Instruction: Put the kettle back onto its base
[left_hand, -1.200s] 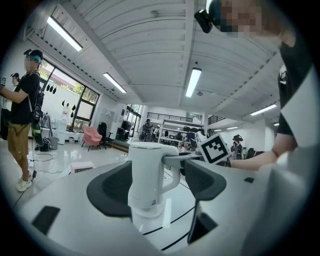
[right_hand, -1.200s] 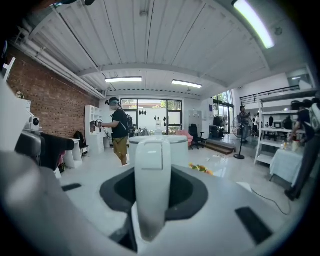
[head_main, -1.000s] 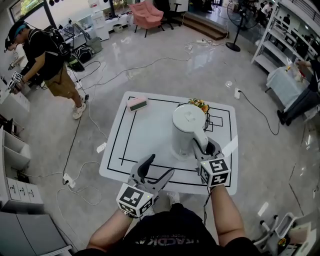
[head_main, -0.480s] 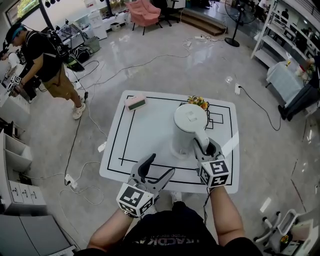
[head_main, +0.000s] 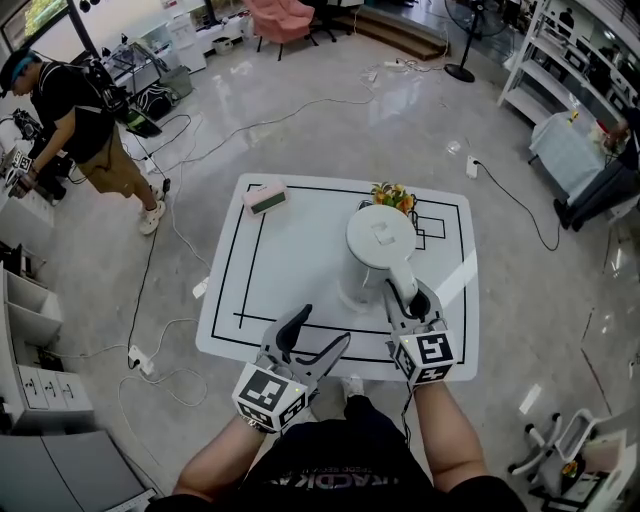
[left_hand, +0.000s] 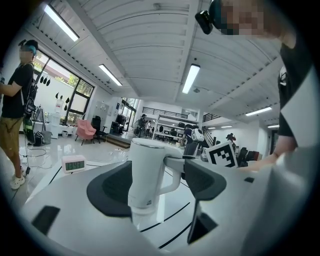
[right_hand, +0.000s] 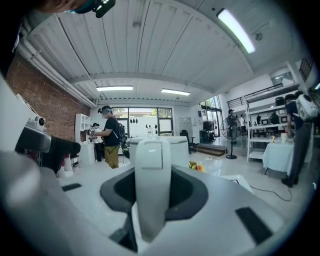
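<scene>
A white kettle (head_main: 374, 252) stands upright on the right half of the white table (head_main: 290, 262), its handle turned toward me. Under it a white round base (head_main: 350, 297) shows; I cannot tell whether the kettle rests fully on it. My right gripper (head_main: 410, 303) is shut on the kettle handle (right_hand: 151, 187), which fills the gap between its jaws. In the right gripper view, that gripper (right_hand: 152, 197) looks straight at the kettle body (right_hand: 176, 150). My left gripper (head_main: 313, 338) stands open near the table's front edge, left of the kettle and apart from it. Through the left gripper (left_hand: 157, 186), the kettle (left_hand: 146, 172) appears beyond the jaws.
A pink clock (head_main: 265, 197) lies at the table's far left corner. A small orange and yellow bunch (head_main: 393, 196) sits just behind the kettle. Black lines mark the tabletop. A person (head_main: 70, 110) stands far left, and cables (head_main: 165, 330) trail over the floor.
The kettle and both grippers keep their places. Only the head view has drifted a little.
</scene>
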